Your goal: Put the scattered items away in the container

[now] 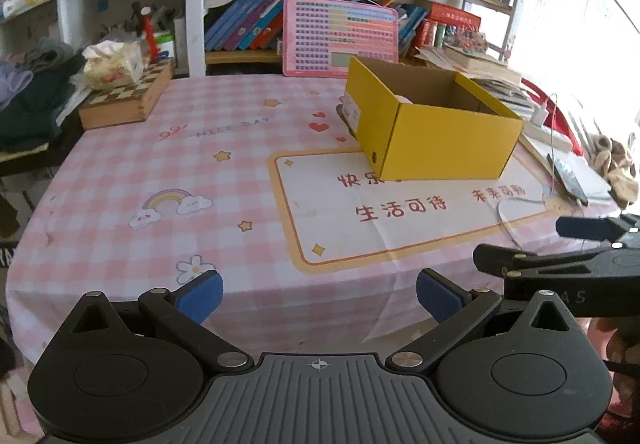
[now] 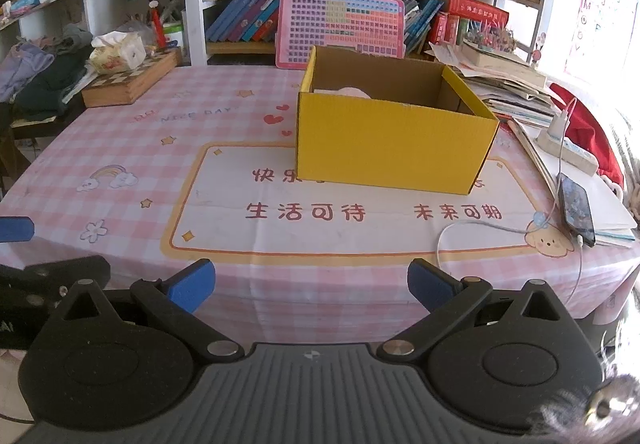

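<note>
A yellow cardboard box [image 1: 436,135] [image 2: 390,141] stands open-topped on the pink checked tablecloth [image 1: 168,171] [image 2: 132,147]. Something pale pink [image 2: 352,91] [image 1: 403,98] lies inside it, mostly hidden by the wall. My left gripper [image 1: 318,298] hovers at the table's near edge, open, with nothing between its blue pads. My right gripper [image 2: 311,286] is also open and empty at the near edge, facing the box. In the left wrist view the right gripper's fingers [image 1: 520,264] show at the right; in the right wrist view a left blue pad [image 2: 16,228] shows at the left.
A wooden chessboard box [image 1: 128,95] [image 2: 130,79] with a tissue pack [image 2: 118,51] sits back left. A pink chart board [image 2: 340,29] leans on the bookshelf. A phone [image 2: 576,209] on a white cable, a power strip [image 2: 564,147] and stacked papers [image 2: 508,83] crowd the right edge.
</note>
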`<state>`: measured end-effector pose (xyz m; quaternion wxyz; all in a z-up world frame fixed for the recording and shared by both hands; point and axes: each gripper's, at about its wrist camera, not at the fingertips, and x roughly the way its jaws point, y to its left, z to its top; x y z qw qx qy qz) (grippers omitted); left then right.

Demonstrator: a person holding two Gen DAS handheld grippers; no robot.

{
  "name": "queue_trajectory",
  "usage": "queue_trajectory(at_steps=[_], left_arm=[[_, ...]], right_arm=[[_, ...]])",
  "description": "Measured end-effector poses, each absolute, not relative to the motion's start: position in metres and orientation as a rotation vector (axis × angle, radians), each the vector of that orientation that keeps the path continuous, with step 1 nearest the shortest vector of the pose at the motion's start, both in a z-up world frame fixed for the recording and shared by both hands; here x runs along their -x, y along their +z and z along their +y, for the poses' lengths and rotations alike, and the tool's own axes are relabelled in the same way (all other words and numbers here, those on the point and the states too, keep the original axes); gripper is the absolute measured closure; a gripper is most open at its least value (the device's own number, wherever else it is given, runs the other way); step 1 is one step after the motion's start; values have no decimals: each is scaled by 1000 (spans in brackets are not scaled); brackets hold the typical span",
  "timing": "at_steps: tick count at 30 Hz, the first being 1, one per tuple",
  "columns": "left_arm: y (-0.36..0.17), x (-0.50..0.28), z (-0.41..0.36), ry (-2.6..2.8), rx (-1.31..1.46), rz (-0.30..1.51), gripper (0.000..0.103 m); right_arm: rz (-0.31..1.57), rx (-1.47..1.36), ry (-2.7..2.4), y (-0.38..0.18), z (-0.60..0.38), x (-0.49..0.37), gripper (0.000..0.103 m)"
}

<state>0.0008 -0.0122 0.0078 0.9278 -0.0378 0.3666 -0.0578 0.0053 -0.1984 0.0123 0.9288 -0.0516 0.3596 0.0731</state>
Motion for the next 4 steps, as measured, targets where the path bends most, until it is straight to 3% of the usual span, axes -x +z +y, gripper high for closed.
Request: queue_trajectory(at_steps=[4], left_arm=[[5, -8, -11, -107, 95, 762, 0]], right_arm=[[750, 92, 142, 10, -203, -13, 0]])
